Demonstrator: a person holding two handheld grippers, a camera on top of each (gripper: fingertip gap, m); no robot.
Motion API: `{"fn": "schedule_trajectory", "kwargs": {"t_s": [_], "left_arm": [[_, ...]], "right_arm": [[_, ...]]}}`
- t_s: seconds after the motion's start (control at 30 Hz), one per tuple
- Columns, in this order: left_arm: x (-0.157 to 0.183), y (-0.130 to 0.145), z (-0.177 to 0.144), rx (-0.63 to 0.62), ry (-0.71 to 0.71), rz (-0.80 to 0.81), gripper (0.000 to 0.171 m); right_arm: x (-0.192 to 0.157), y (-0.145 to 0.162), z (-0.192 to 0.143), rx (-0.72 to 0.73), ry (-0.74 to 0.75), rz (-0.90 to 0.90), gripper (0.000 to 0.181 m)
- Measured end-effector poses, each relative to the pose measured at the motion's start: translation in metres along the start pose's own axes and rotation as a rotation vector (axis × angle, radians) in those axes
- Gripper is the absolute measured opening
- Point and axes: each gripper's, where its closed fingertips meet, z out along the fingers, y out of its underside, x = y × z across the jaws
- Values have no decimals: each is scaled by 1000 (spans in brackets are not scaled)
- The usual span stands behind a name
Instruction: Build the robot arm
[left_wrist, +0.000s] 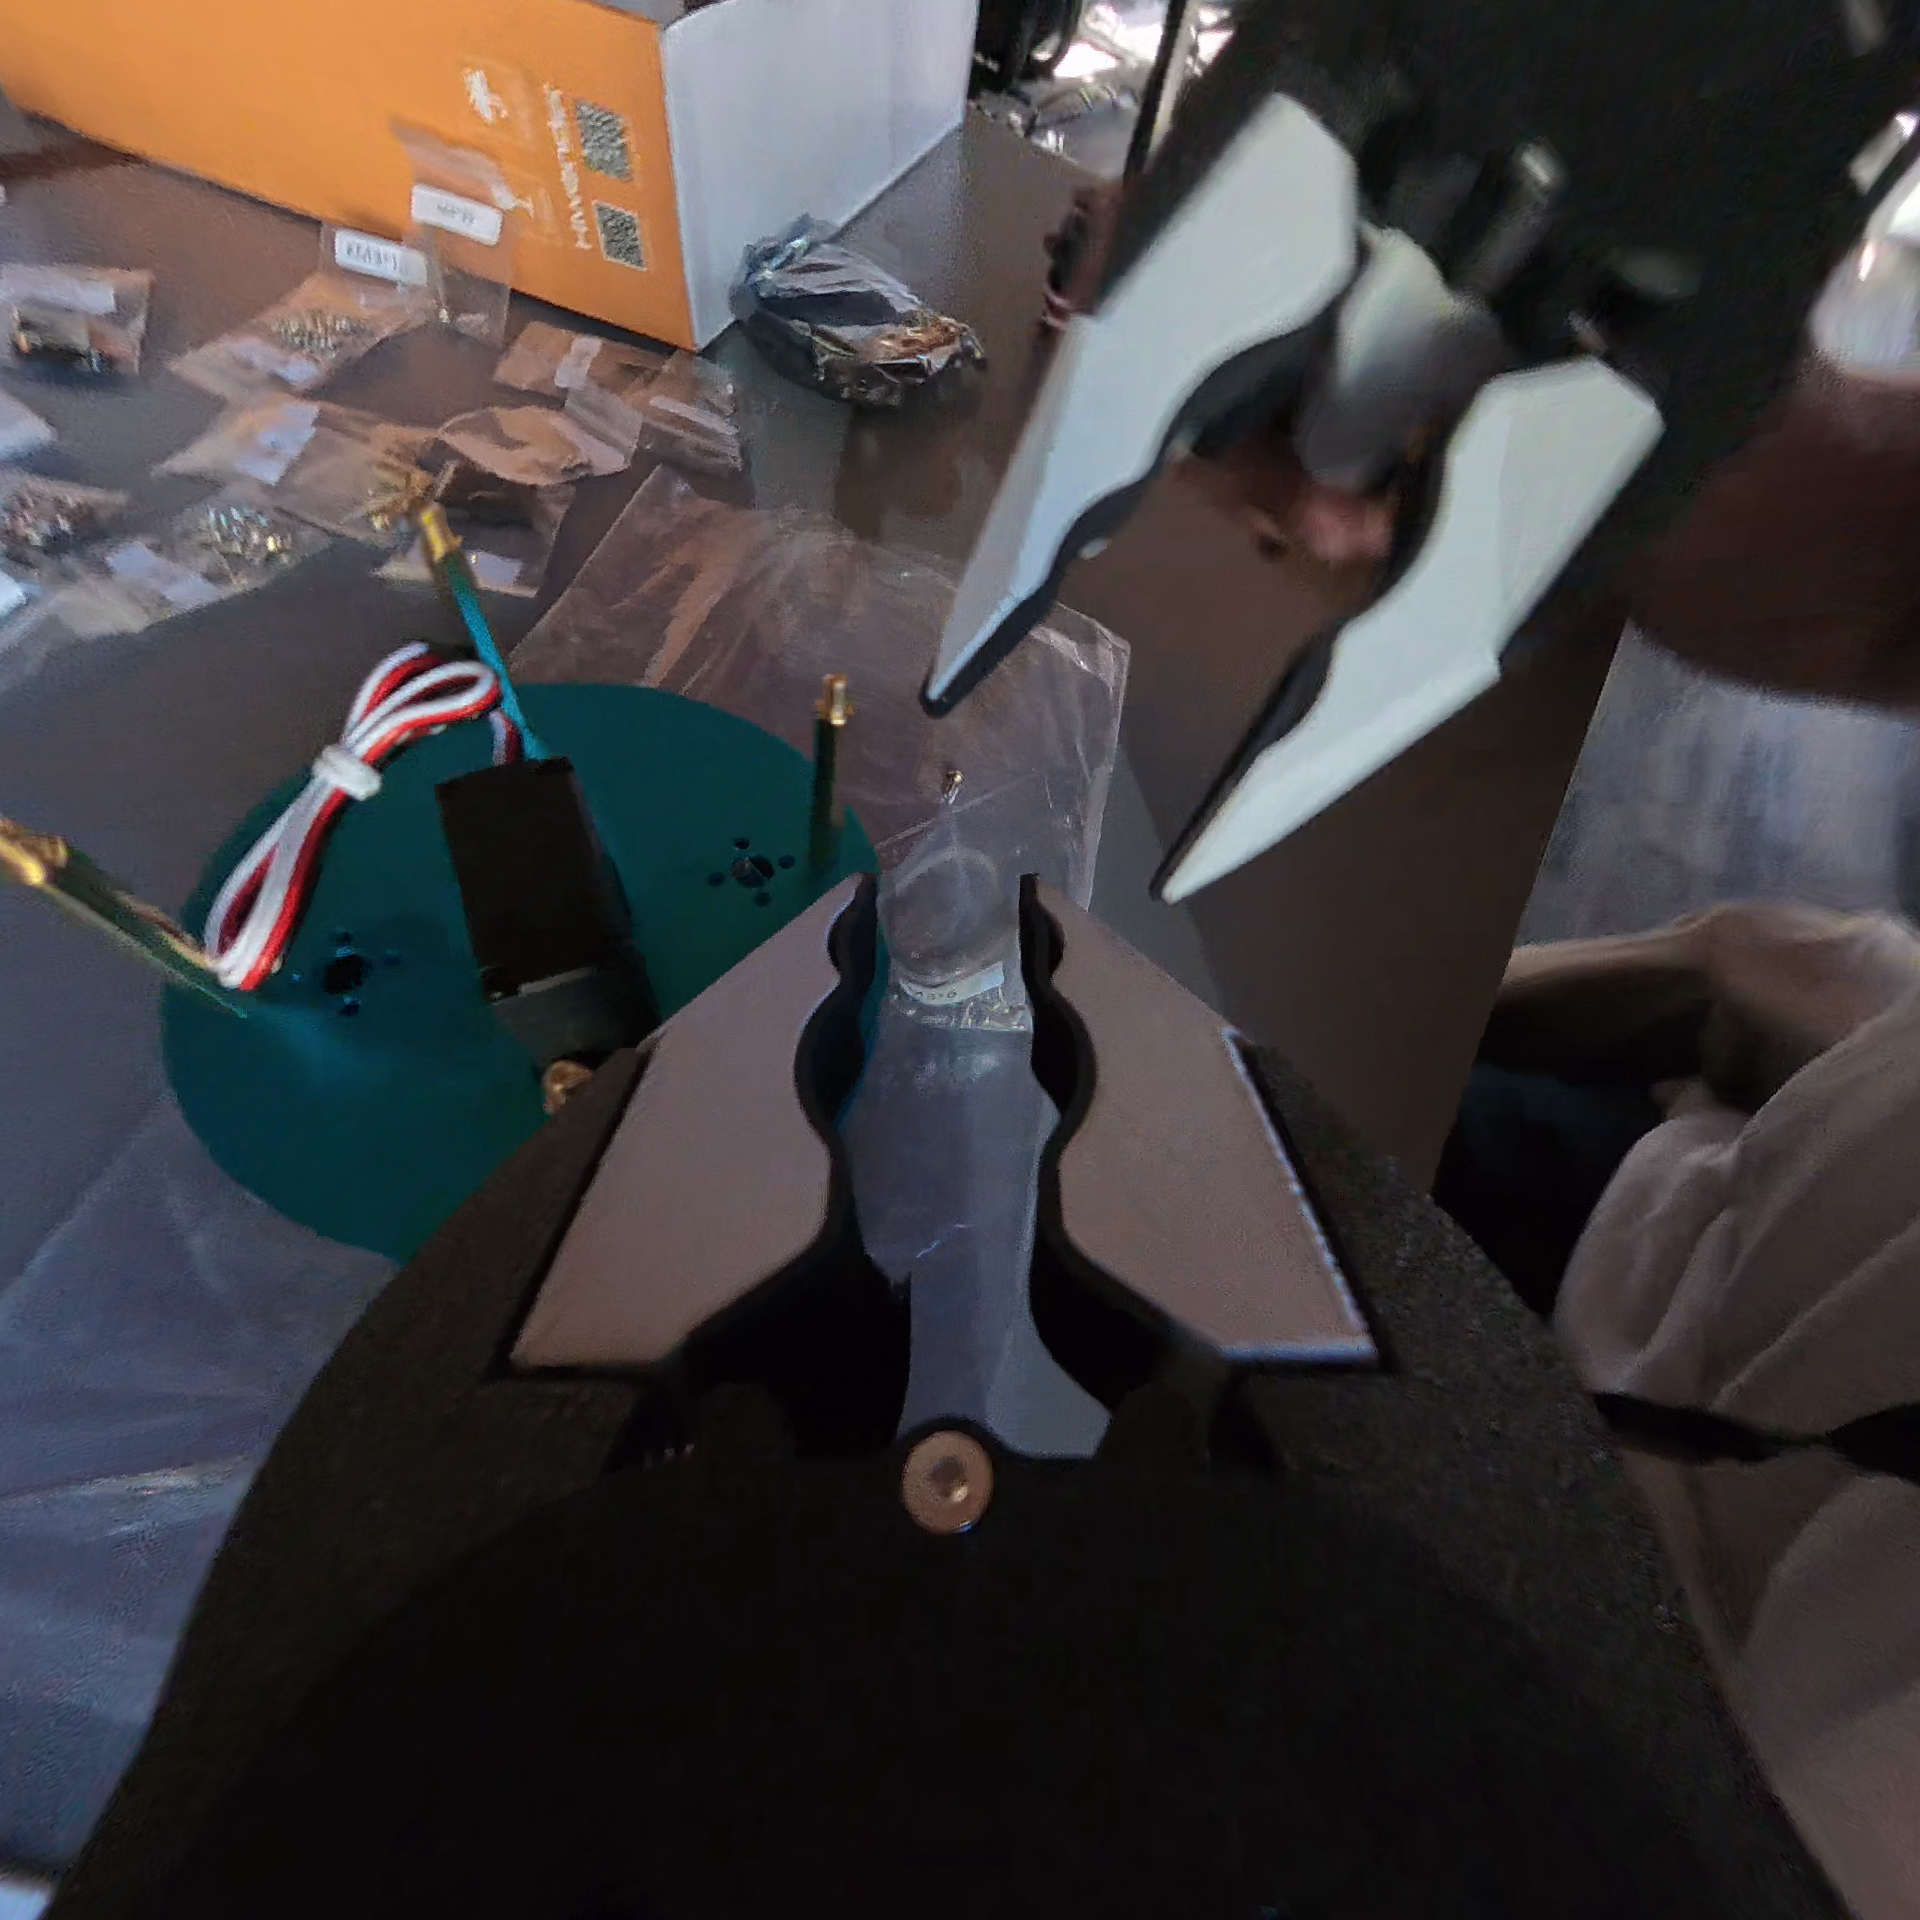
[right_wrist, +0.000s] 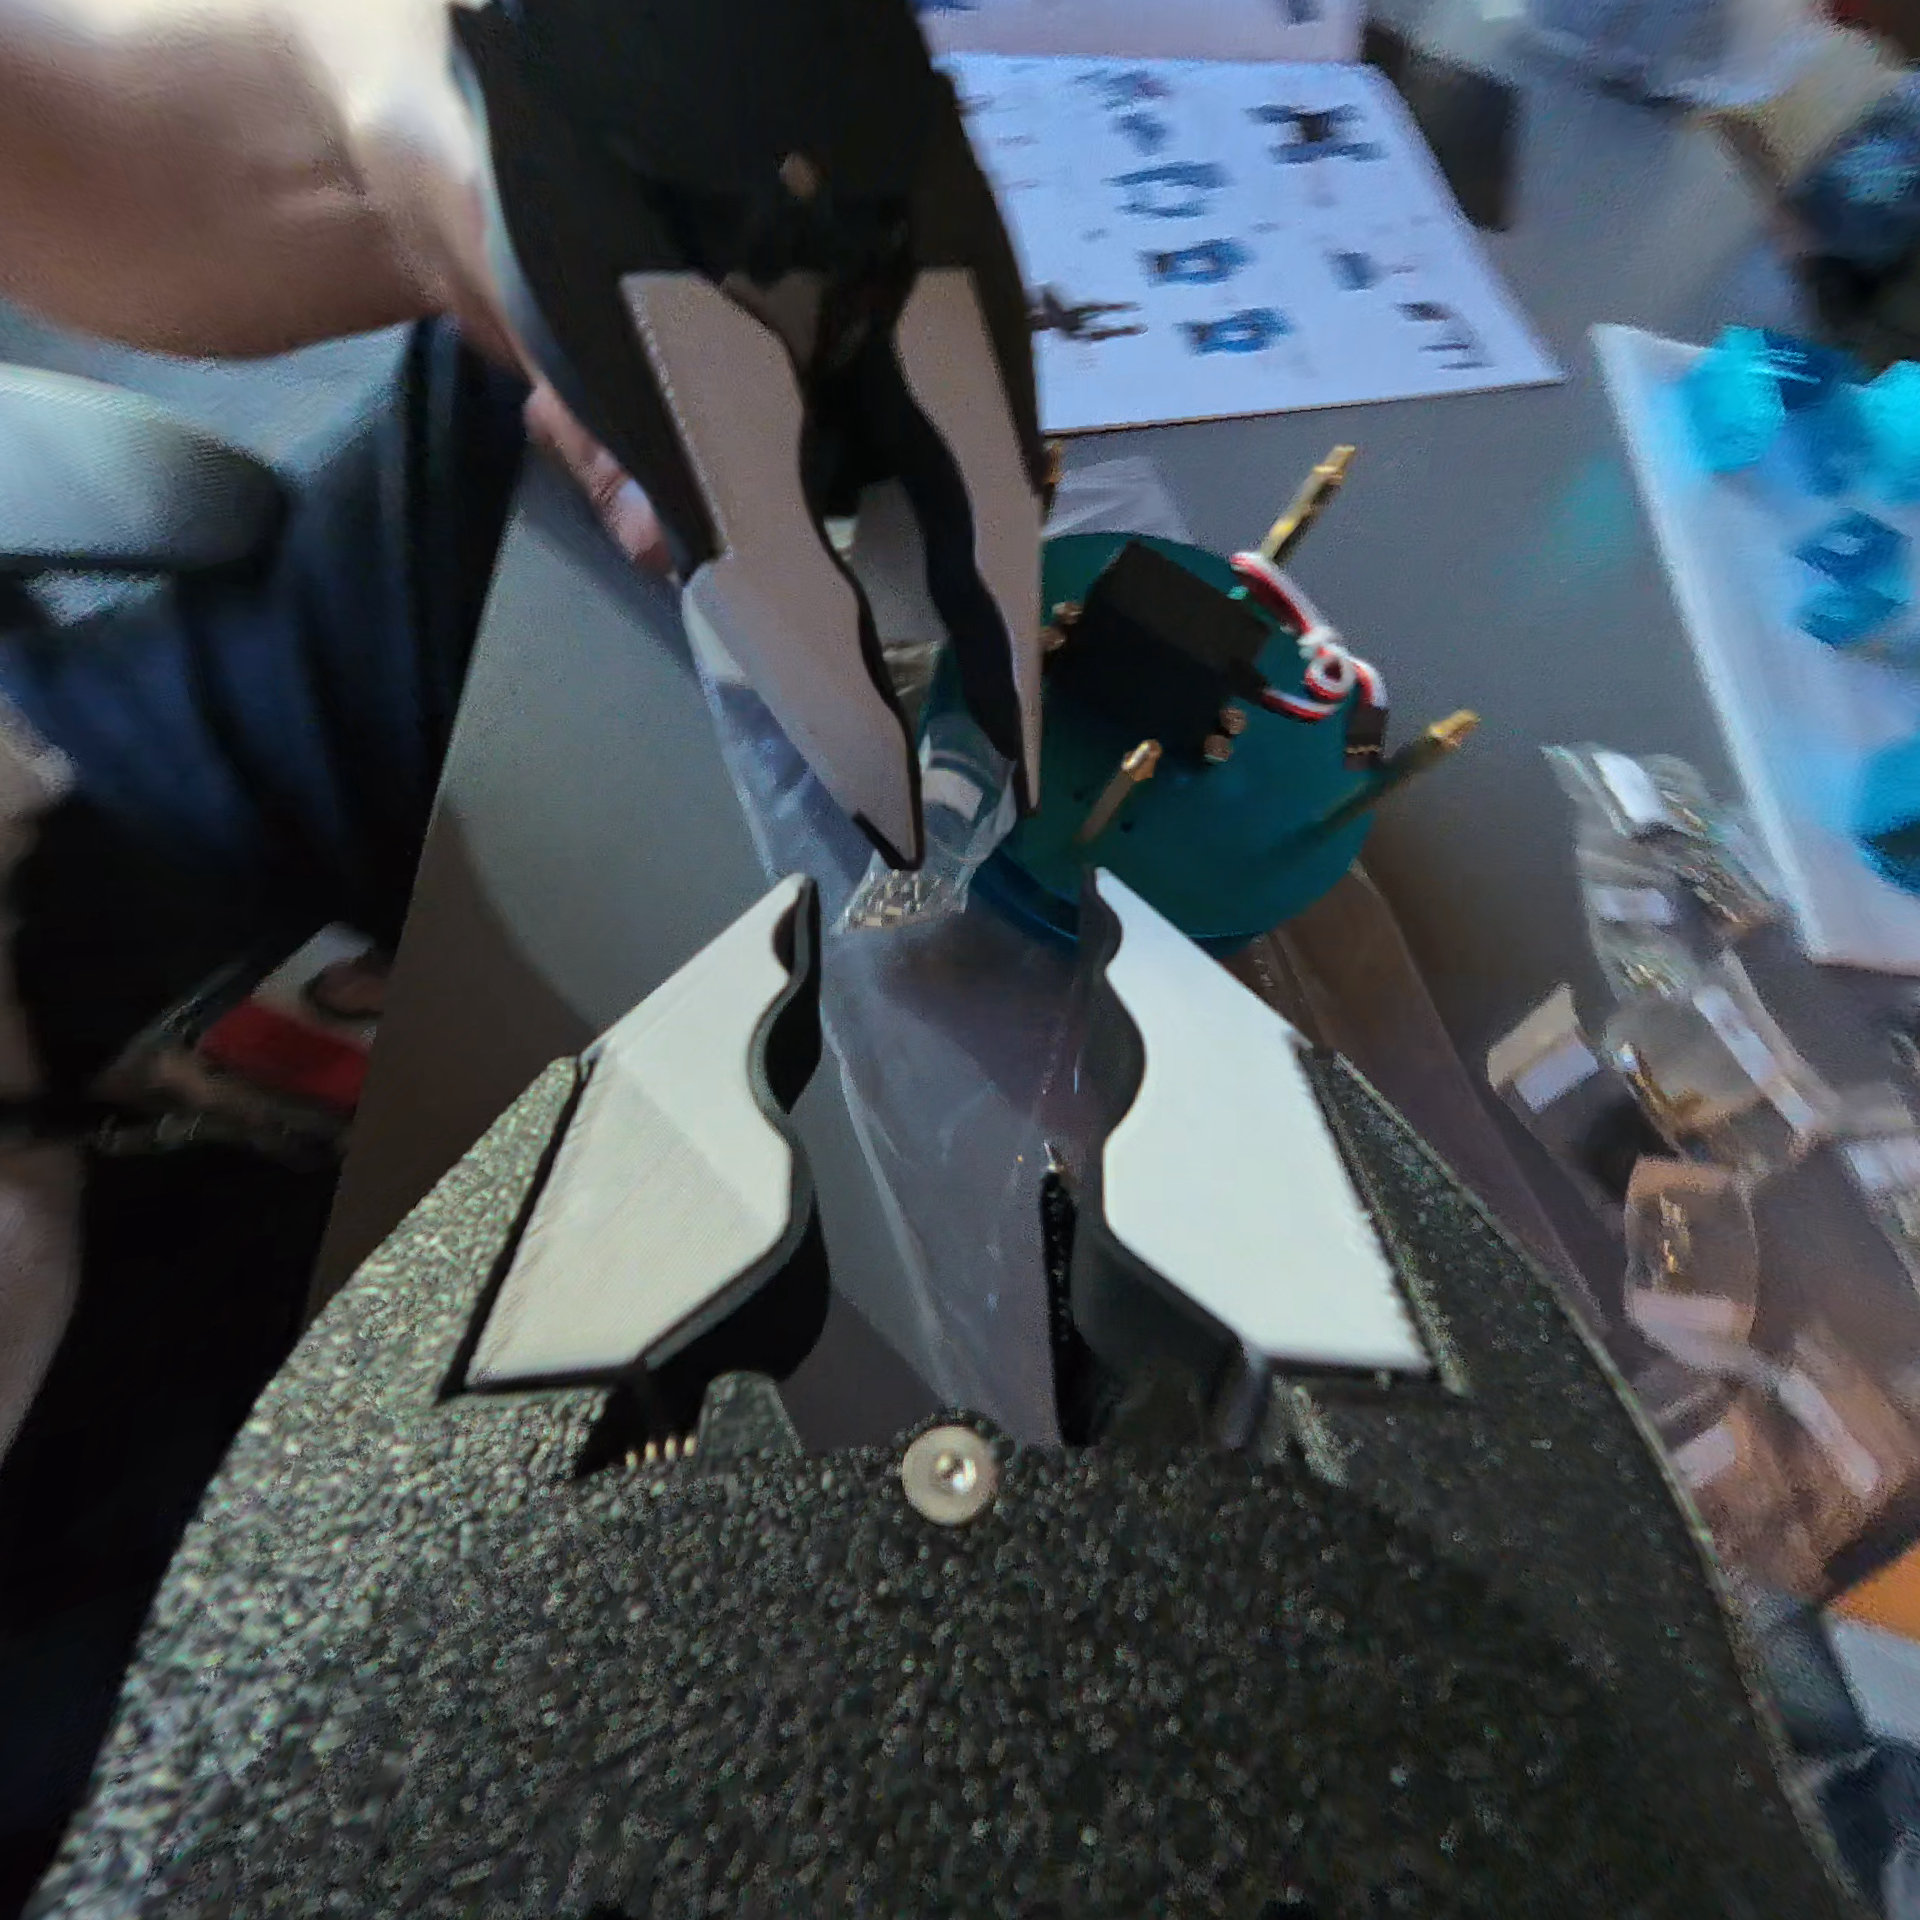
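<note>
Left of my left claw (left_wrist: 945, 894), just beside its left finger, stands a green disc (left_wrist: 665, 790) carrying a black block (left_wrist: 530, 883), bundled wires (left_wrist: 312, 831) and upright brass posts (left_wrist: 831, 769).

My left claw is set narrow around a clear bag (left_wrist: 940, 997). The bag lies between its fingers, long axis running straight ahead along them. I cannot tell whether the pads actually pinch it.

My right claw (right_wrist: 954, 888) is spread wide, up and to the right of the left claw. In its own view the same bag runs from between its fingers ahead to the left claw's tips. The left claw is the nearer one.

Limits of view:
- The bag's near end is hidden under each claw body.
- Its contents are blurred.
- Packets (left_wrist: 260, 416) on the surface far left are indistinct.
</note>
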Motion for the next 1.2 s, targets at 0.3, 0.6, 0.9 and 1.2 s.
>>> {"fn": "schedule_trajectory", "kwargs": {"t_s": [0.3,0.6,0.9,1.2], "left_arm": [[11,-10,4,88,51,-233,28],[25,-35,-34,262,181,-224,52],[76,-37,-55,240,654,-171,45],[89,-42,-54,253,819,-247,26]], "right_arm": [[-7,2,12,109,419,369,34],[-16,-3,-9,236,252,404,8],[-55,-46,-53,570,-435,389,7],[-64,-52,-54,501,-482,258,7]]}}
